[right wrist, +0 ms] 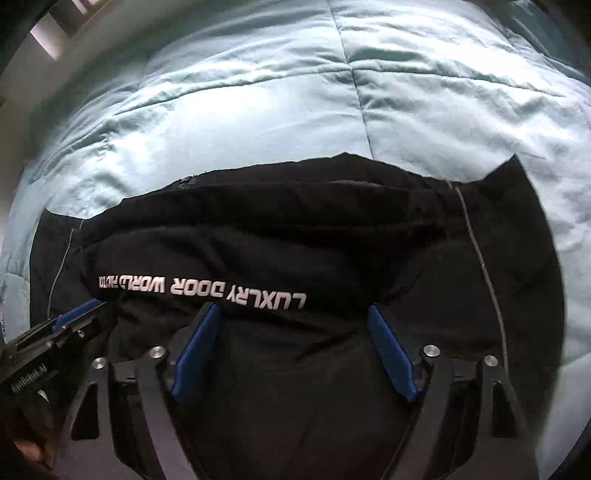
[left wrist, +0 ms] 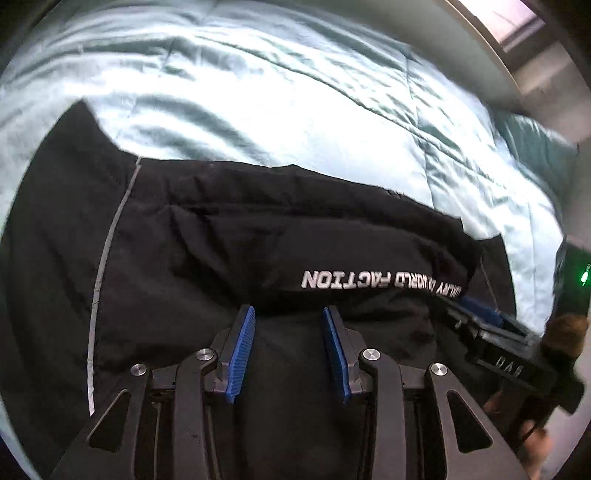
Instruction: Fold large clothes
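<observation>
Closest to us, our left gripper [left wrist: 289,314] has its blue pads [left wrist: 242,350] spread apart, with nothing between them but black cloth lying underneath. Our right gripper [right wrist: 291,317] is spread wide too, and it holds nothing. Both point at the near edge of the black jacket [left wrist: 221,240], side by side, so we think we are ready to pinch that edge in two spots and lift it evenly.

Just past the pads lies a sleeve [right wrist: 240,266] with white letters [right wrist: 201,290]. It lies across the body, likely put there so the jacket makes a neat block.

The jacket lies flat on a pale blue quilt [right wrist: 258,103], which gives it a soft, wide place to rest.

Far off, something bright sits at the edge, maybe a window [left wrist: 517,29]; it is too blurry to tell.
</observation>
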Motion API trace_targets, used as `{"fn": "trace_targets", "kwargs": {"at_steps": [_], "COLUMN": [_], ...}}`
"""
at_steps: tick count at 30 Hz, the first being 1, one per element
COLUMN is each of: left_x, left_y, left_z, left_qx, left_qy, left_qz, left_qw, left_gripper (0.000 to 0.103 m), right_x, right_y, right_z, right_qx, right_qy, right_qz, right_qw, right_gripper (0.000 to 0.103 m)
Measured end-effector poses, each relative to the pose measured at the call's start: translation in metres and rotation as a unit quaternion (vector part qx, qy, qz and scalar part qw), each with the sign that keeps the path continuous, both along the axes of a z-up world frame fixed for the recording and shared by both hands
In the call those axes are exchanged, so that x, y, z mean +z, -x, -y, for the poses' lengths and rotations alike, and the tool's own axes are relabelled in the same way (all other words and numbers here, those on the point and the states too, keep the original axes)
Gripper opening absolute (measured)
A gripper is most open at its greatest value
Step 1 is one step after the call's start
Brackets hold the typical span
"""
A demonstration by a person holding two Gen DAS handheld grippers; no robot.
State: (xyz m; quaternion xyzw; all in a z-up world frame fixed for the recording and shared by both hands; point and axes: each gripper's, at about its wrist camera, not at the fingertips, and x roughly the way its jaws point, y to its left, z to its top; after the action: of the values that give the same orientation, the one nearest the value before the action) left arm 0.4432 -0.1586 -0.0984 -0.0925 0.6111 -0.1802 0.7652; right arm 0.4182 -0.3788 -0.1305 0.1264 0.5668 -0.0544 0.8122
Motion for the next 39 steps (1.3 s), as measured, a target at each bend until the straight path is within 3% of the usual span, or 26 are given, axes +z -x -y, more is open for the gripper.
{"fn": "trace_targets", "kwargs": {"at_steps": [5,9,14,18,20,22,27,30,32,34,39], "left_x": [0.007,0.035,0.068,0.074,0.068,0.059,0.031,0.005,-0.01,-0.015,-0.022], "left_y": [0.011,0.035,0.066,0.072,0.07,0.068,0.062,0.052,0.046,0.043,0.037], "left_z": [-0.008,-0.03,-0.084,-0.136,-0.161,-0.183,-0.199,-0.199,-0.197,-0.192,-0.192], "left_qx": [-0.032,-0.044,-0.017,0.028,0.048,0.073,0.079,0.079,0.074,0.064,0.053], "left_qy": [-0.001,0.008,0.0,-0.002,0.029,0.05,0.042,0.059,0.051,0.042,0.063], "left_qz": [0.025,0.051,0.087,0.076,0.055,0.029,0.008,-0.031,-0.051,-0.046,-0.053], "left_qw": [0.9992,0.9977,0.996,0.9967,0.9969,0.9956,0.9959,0.9946,0.9946,0.9961,0.9952], "left_gripper": [0.039,0.039,0.039,0.04,0.04,0.048,0.051,0.052,0.055,0.063,0.068], "right_x": [0.006,0.036,0.062,0.064,0.061,0.055,0.042,0.03,0.025,0.022,0.007], "right_y": [0.015,0.049,0.1,0.128,0.142,0.153,0.165,0.161,0.158,0.154,0.14], "right_z": [0.003,0.024,0.051,0.077,0.088,0.101,0.123,0.136,0.141,0.144,0.152], "right_qx": [0.008,-0.001,-0.039,-0.064,-0.069,-0.077,-0.094,-0.094,-0.092,-0.081,-0.056], "right_qy": [-0.011,-0.055,-0.061,-0.032,-0.018,-0.019,-0.014,-0.028,-0.031,-0.032,-0.064], "right_qz": [0.02,0.054,0.085,0.074,0.062,0.048,0.035,0.025,0.022,0.024,0.013], "right_qw": [1.0,0.997,0.994,0.995,0.996,0.996,0.995,0.995,0.995,0.996,0.996], "right_gripper": [0.086,0.086,0.086,0.086,0.086,0.086,0.086,0.086,0.086,0.086,0.087]}}
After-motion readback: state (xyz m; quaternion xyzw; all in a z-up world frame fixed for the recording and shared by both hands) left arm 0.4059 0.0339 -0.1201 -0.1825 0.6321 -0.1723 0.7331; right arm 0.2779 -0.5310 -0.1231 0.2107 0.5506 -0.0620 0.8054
